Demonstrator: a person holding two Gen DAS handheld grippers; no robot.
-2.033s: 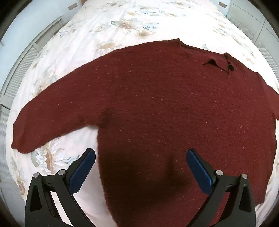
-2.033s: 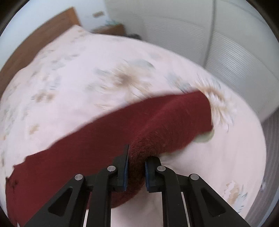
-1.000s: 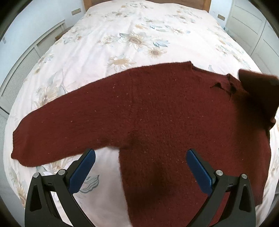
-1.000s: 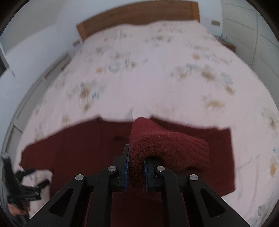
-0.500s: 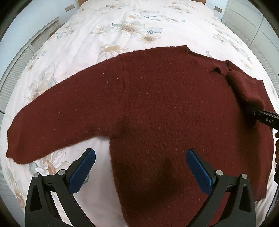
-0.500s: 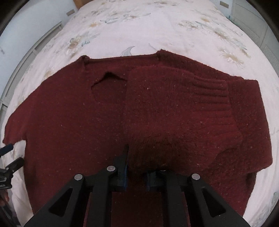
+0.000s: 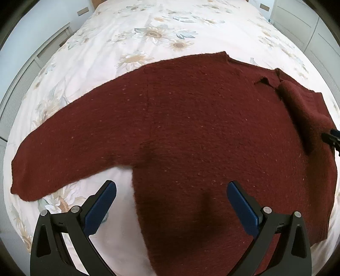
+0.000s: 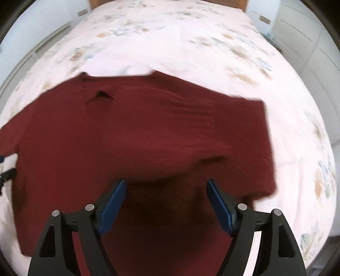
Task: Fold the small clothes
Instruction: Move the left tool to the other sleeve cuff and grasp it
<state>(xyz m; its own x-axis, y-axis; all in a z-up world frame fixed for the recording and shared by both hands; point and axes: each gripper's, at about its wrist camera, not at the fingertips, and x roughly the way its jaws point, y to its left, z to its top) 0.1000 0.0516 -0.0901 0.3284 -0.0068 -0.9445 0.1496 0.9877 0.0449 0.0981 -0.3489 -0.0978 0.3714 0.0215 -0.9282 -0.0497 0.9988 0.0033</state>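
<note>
Sweater (image 7: pixel 191 131), dark red knit, lies flat on the bed (image 7: pixel 148 42) with its floral duvet; one sleeve (image 7: pixel 63 152) stretches out sideways, the other sleeve (image 7: pixel 301 108) is folded over the body. Left gripper (image 7: pixel 171 203) and right gripper (image 8: pixel 165 203) both hover above it, jaws spread wide, holding nothing.

We are looking at a home bedroom. A floral bedspread (image 7: pixel 161 36) is covering a wide bed with a wooden headboard (image 8: pixel 170 2), and white wardrobe doors (image 7: pixel 301 23) are standing alongside.
</note>
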